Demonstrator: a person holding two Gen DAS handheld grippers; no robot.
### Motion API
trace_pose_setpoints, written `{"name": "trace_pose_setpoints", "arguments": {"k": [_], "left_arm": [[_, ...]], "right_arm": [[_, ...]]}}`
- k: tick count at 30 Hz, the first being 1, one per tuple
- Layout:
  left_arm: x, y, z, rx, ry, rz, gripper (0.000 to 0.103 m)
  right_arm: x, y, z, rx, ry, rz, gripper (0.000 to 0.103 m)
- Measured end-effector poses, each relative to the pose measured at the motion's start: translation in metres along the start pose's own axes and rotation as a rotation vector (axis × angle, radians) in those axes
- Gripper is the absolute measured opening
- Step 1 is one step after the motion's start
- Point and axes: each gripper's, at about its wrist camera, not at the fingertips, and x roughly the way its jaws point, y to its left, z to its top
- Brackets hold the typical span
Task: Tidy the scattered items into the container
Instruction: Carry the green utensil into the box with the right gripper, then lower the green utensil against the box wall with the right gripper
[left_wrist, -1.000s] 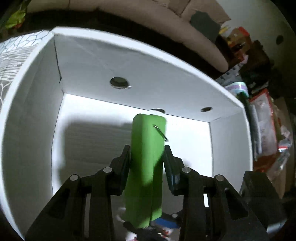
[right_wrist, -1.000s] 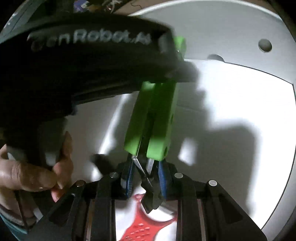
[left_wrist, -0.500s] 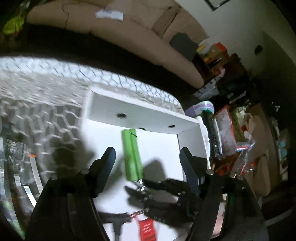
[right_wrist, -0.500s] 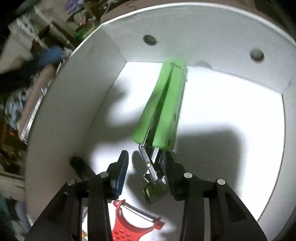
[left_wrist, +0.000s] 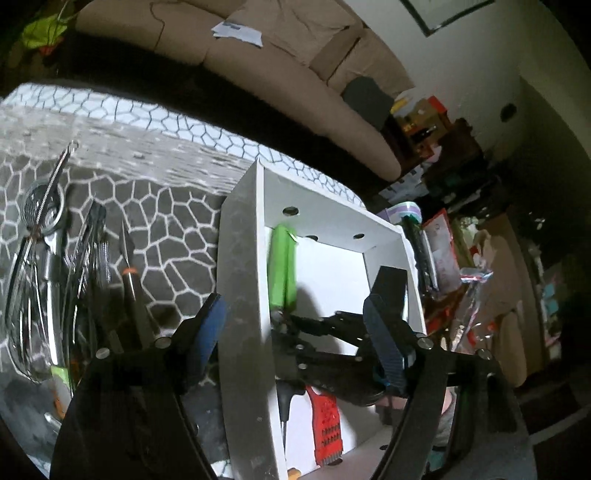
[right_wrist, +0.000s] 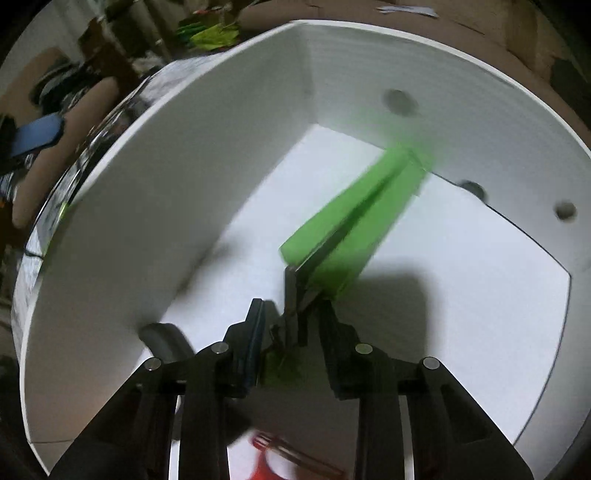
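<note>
A green-handled tool (left_wrist: 282, 267) lies in the white box (left_wrist: 240, 280), its handles toward the far wall. My right gripper (right_wrist: 293, 332) is inside the box, its fingers around the tool's (right_wrist: 354, 229) metal head; the image is blurred and I cannot tell whether they still pinch it. It shows as a black shape in the left wrist view (left_wrist: 332, 350). My left gripper (left_wrist: 295, 325) is open and empty, raised above the box's left wall. A red peeler (left_wrist: 327, 421) and a black-handled tool (left_wrist: 284, 402) lie at the box's near end.
Metal utensils, a whisk (left_wrist: 40, 206), tongs (left_wrist: 88, 258) and an orange-banded tool (left_wrist: 131, 295), lie on the hexagon-patterned table (left_wrist: 166, 206) left of the box. A sofa (left_wrist: 258, 62) stands behind. Cluttered bags (left_wrist: 443, 258) sit right of the box.
My left gripper let go of the green tool, opened and pulled up and back out of the box. The green tool has swung toward the box's far wall, its head still between the right fingers.
</note>
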Motion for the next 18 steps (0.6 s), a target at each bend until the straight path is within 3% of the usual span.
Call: {"name": "trace_pose_setpoints", "arguments": {"k": [3, 4, 9, 12, 14, 18], "left_arm": [[0.000, 0.003, -0.004, 0.003, 0.005, -0.010, 0.074], [0.000, 0.004, -0.004, 0.000, 0.009, -0.020, 0.074], [-0.004, 0.007, -0.006, -0.004, -0.002, -0.028, 0.074], [-0.002, 0.009, -0.005, -0.008, 0.001, -0.029, 0.074], [0.003, 0.007, -0.005, 0.005, 0.009, -0.026, 0.074], [0.010, -0.003, -0.008, 0.058, 0.020, -0.012, 0.075]], "right_arm": [[0.006, 0.013, 0.012, -0.082, 0.001, -0.008, 0.029], [0.007, 0.020, 0.030, -0.107, 0.003, -0.007, 0.029], [0.017, 0.037, 0.037, -0.180, 0.031, 0.006, 0.029], [0.013, 0.017, 0.045, 0.005, 0.056, 0.061, 0.033], [0.002, 0.000, 0.048, 0.134, -0.007, 0.101, 0.042], [-0.006, -0.044, 0.054, 0.422, -0.131, 0.148, 0.046]]}}
